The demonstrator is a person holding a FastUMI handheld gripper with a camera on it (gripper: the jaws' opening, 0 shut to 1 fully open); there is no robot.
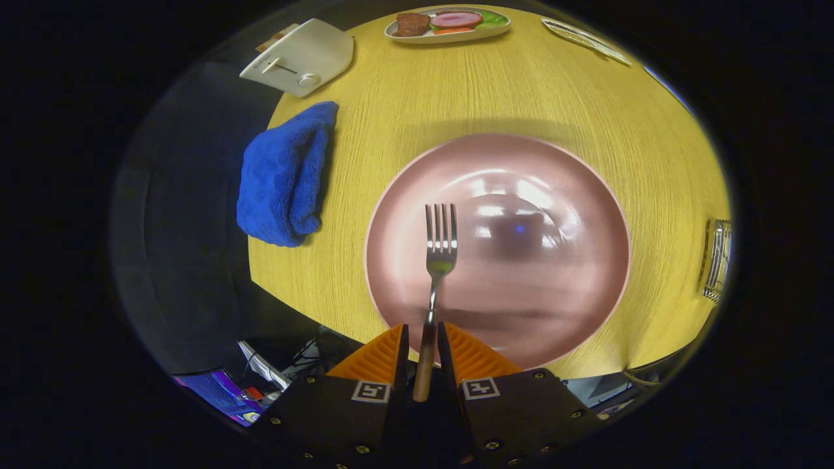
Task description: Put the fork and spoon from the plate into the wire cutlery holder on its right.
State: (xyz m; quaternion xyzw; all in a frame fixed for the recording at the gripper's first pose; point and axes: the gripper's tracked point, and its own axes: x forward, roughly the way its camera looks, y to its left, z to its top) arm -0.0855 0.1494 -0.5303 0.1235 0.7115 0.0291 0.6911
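Two fingers of my gripper (423, 342) squeeze the fork (440, 244) by its handle above the plate (573, 195), so next I carry it toward three o'clock to the wire holder (717, 260).

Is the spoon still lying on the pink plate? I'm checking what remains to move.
No: the pink plate carries no spoon, just the fork, its handle clamped between the hand-held gripper fingers.
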